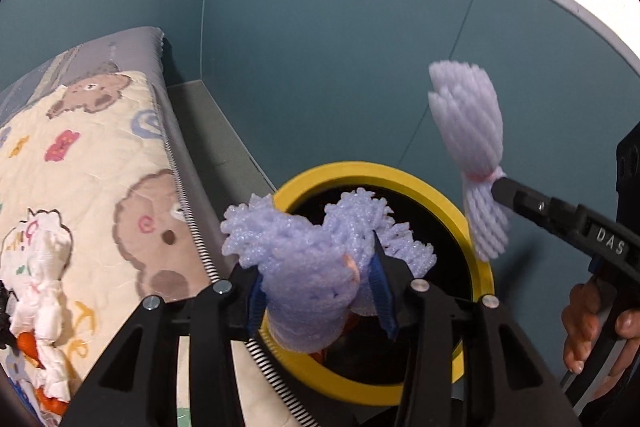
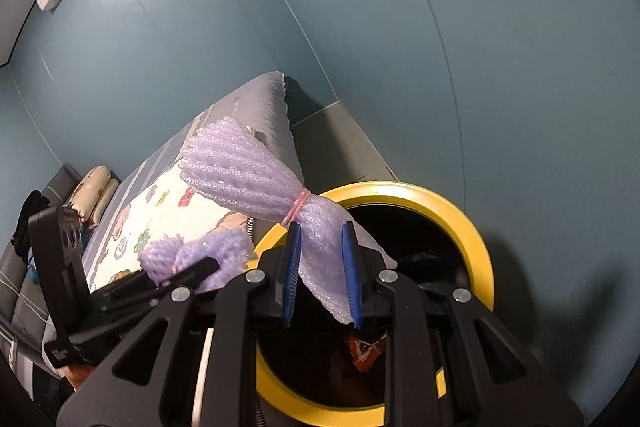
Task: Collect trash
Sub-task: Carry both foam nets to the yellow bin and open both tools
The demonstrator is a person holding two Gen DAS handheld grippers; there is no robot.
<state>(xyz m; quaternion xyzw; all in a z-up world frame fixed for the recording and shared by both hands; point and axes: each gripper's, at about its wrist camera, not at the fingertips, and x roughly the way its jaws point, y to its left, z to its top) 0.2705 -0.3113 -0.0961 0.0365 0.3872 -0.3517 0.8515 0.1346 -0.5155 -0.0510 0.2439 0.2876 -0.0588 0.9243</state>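
Foam nets, lilac and each tied with a pink band, hang over the yellow-rimmed bin point(image 2: 476, 227), one per gripper. Only the left wrist view shows the left hand-held gripper point(image 1: 316, 279) with its blue pads around the first foam net point(image 1: 304, 267), white crumpled trash point(image 1: 44, 291) on the bed point(image 1: 120, 131), and the person's hand point(image 1: 592, 331). Only the right wrist view shows the right hand-held gripper point(image 2: 322, 267) clenched on the second foam net point(image 2: 256, 179), and orange scraps point(image 2: 364, 351) inside the bin.
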